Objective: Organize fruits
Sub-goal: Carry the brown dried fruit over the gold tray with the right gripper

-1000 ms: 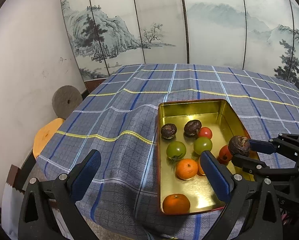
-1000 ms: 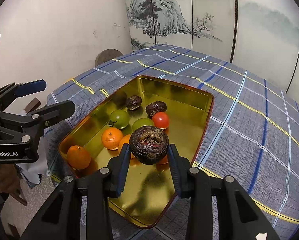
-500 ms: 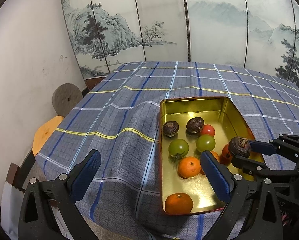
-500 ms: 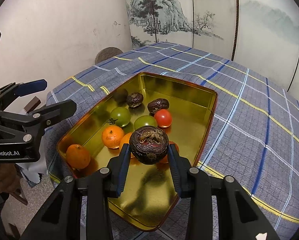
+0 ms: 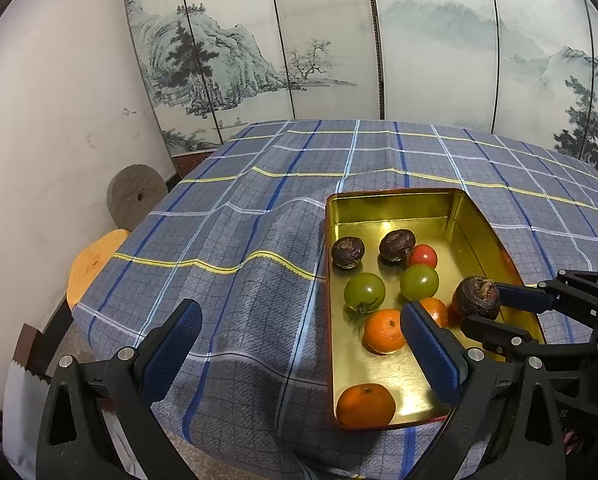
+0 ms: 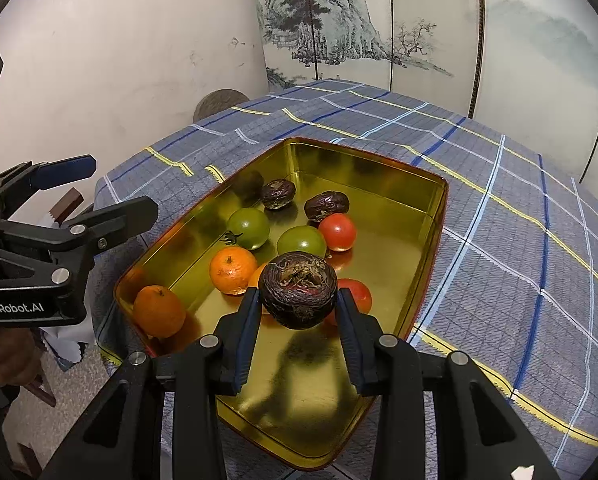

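Observation:
A gold tin tray [image 5: 391, 206] [image 6: 419, 240] sits on the plaid tablecloth. It holds two dark wrinkled passion fruits [image 5: 348, 253] [image 6: 278, 194], two green tomatoes [image 5: 364, 292] [image 6: 248, 227], red tomatoes [image 5: 423, 256] [image 6: 338, 231] and oranges [image 5: 384, 331] [image 6: 232, 270]. My right gripper [image 6: 297, 312] [image 5: 484, 309] is shut on a third dark passion fruit [image 6: 297, 295] [image 5: 476, 298], held above the tray's near right part. My left gripper [image 5: 299, 344] [image 6: 111, 188] is open and empty, at the table's near edge left of the tray.
The plaid tablecloth [image 5: 259, 240] is rumpled left of the tray. A painted folding screen [image 5: 339, 40] stands behind the table. A round grey stone [image 5: 135, 197] and an orange stool [image 5: 95, 260] stand by the left wall.
The left gripper's view has drawn back and risen slightly. The right gripper with the passion fruit has stayed over the tray, edging a little lower and nearer.

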### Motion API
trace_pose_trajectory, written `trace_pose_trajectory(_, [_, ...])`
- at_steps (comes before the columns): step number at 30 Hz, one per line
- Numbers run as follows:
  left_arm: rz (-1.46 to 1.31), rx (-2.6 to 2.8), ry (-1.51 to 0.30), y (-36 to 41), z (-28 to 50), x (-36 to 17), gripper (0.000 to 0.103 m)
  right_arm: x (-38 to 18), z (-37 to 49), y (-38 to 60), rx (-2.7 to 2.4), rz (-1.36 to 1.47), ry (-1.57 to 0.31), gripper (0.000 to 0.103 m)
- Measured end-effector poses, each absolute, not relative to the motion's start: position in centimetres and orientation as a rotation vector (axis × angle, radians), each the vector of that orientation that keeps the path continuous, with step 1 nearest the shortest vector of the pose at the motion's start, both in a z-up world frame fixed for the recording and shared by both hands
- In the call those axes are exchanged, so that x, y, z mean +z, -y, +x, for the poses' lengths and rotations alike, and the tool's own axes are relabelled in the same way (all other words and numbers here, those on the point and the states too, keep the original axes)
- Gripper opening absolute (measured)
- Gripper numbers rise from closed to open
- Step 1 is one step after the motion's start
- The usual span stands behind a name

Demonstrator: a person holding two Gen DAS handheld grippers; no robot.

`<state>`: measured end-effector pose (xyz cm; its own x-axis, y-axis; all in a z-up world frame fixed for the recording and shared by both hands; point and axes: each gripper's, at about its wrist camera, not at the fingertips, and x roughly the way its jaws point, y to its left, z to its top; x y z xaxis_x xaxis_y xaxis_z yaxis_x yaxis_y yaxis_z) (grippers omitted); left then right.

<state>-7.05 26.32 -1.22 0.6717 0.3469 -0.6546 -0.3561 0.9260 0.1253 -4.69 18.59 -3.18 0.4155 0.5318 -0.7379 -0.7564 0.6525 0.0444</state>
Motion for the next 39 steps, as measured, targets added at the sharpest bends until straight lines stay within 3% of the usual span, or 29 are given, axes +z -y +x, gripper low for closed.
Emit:
trace_pose_trajectory(32, [-0.028, 0.4, -0.75, -27.4, -7.2, -2.3, 0.099, -3.7, -4.3, -19.8, 0.832, -0.317, -0.804, 0.038])
trace_pose_trajectory(39, [-0.027, 0.4, -0.749, -27.4, -7.1, -2.2, 0.099, -3.0, -4.3, -19.7, 0.854, -0.293, -0.787, 0.043])
